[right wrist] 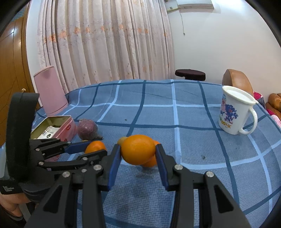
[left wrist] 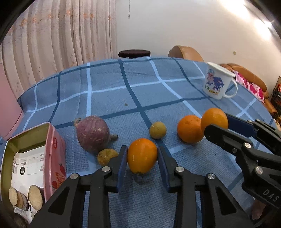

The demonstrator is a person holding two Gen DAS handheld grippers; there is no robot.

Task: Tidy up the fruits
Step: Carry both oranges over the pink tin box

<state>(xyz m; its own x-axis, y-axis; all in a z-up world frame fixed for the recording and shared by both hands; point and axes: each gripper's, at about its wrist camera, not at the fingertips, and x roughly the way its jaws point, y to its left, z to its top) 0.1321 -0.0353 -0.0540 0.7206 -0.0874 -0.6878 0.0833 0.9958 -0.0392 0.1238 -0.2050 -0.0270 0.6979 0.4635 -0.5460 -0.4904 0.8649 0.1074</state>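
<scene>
Both fisheye views are evenly lit and fairly sharp. Glare washes the wall (left wrist: pixel 245 10) far up and right of the left gripper (left wrist: pixel 142 157) (source unseen). A soft shadow pools on the cloth (right wrist: pixel 140 175) under the right gripper (right wrist: pixel 138 154). Edges bow, with black vignetted corners.

My left tongs (left wrist: pixel 142 157) sit low and level, fingers closed against an orange (left wrist: pixel 141 155). My right tongs (right wrist: pixel 138 151) clamp another orange (right wrist: pixel 137 149), lifted slightly.

Home living room: floral curtains (right wrist: pixel 105 40), leather sofa (left wrist: pixel 249 75), checked tablecloth (right wrist: pixel 175 114), mug (right wrist: pixel 235 112).
</scene>
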